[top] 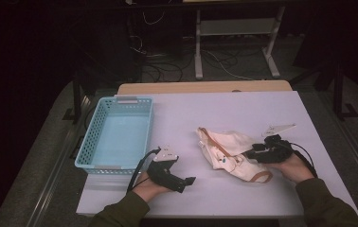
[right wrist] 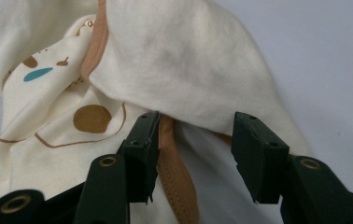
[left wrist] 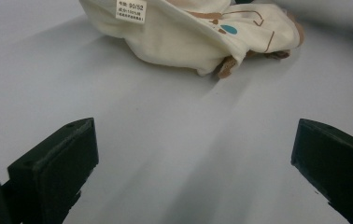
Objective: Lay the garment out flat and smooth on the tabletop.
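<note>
Reaching into the garment [right wrist: 179,70] from its right side, the right tongs [right wrist: 195,149] stand about half open, jaws set either side of a fold with the tan trim [right wrist: 174,172] running between them. One jaw touches or all but touches the trim; the other is clear of the cloth, so nothing is pinched yet. The left tongs [left wrist: 193,158] rest wide open over bare table [left wrist: 165,140], holding nothing, aimed at the garment from its near left and apart from it.

The garment [top: 229,151] is a small cream piece of clothing with brown and teal prints, lying crumpled right of the table's middle. I would judge it light, soft and limp: it will sag and unfold when lifted, and a thin pinch of one layer may slip. The stitched trim looks the firmest place to grip, since the doubled edge gives the jaws something to bite on; a second hold on the far or left edge would keep it from bunching.

Further out, a blue basket [top: 96,123] sits at the table's left, well apart from the garment.
</note>
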`<action>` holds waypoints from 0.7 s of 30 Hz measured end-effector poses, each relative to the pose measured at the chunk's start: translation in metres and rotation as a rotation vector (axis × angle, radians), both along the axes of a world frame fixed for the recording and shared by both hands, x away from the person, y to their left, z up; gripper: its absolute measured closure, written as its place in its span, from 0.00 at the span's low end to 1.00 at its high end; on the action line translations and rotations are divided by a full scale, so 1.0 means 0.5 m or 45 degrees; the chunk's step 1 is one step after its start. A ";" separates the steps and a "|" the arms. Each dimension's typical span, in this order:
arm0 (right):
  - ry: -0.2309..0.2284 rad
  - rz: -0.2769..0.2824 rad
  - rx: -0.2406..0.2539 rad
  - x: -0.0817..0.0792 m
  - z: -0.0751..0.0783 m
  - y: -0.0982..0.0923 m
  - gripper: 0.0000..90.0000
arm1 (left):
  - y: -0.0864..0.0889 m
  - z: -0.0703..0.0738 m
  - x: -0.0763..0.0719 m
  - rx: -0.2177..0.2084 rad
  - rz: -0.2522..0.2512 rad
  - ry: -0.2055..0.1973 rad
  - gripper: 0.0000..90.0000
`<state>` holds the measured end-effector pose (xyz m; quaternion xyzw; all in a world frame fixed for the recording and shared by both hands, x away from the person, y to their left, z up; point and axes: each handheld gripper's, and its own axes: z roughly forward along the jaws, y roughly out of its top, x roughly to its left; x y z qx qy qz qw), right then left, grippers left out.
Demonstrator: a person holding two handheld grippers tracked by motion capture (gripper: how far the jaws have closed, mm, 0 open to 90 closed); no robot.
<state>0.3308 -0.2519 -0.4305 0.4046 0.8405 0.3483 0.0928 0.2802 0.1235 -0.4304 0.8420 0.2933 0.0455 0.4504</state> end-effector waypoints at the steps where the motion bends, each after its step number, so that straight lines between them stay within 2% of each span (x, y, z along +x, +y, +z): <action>1: -0.003 0.010 -0.013 0.000 -0.001 0.003 0.54 | 0.000 0.000 0.000 0.000 0.000 -0.001 0.00; 3: -0.014 0.015 -0.041 -0.001 -0.004 0.008 0.51 | 0.000 0.000 0.000 -0.002 0.004 0.000 0.00; 6: -0.021 0.016 -0.054 0.000 -0.005 0.010 0.56 | 0.000 0.000 0.000 -0.002 0.003 0.001 0.00; 7: -0.039 0.002 -0.031 0.002 0.000 0.008 0.65 | 0.000 0.000 0.000 -0.003 0.003 0.000 0.00; 10: -0.047 0.002 -0.008 0.003 0.004 0.005 0.75 | 0.000 0.000 0.000 -0.001 0.002 0.002 0.00; 11: -0.047 0.002 -0.008 0.003 0.004 0.005 0.75 | 0.000 0.000 0.000 -0.001 0.002 0.002 0.00; 12: -0.046 0.008 0.001 0.005 0.004 0.004 0.82 | 0.000 0.000 0.000 -0.001 0.002 0.002 0.00; 17: -0.032 0.023 0.018 0.005 0.004 0.006 0.95 | 0.000 0.000 0.000 -0.001 0.001 0.002 0.00; 21: -0.050 0.029 0.031 0.006 0.008 0.006 0.97 | 0.000 0.000 0.000 -0.002 0.002 0.003 0.00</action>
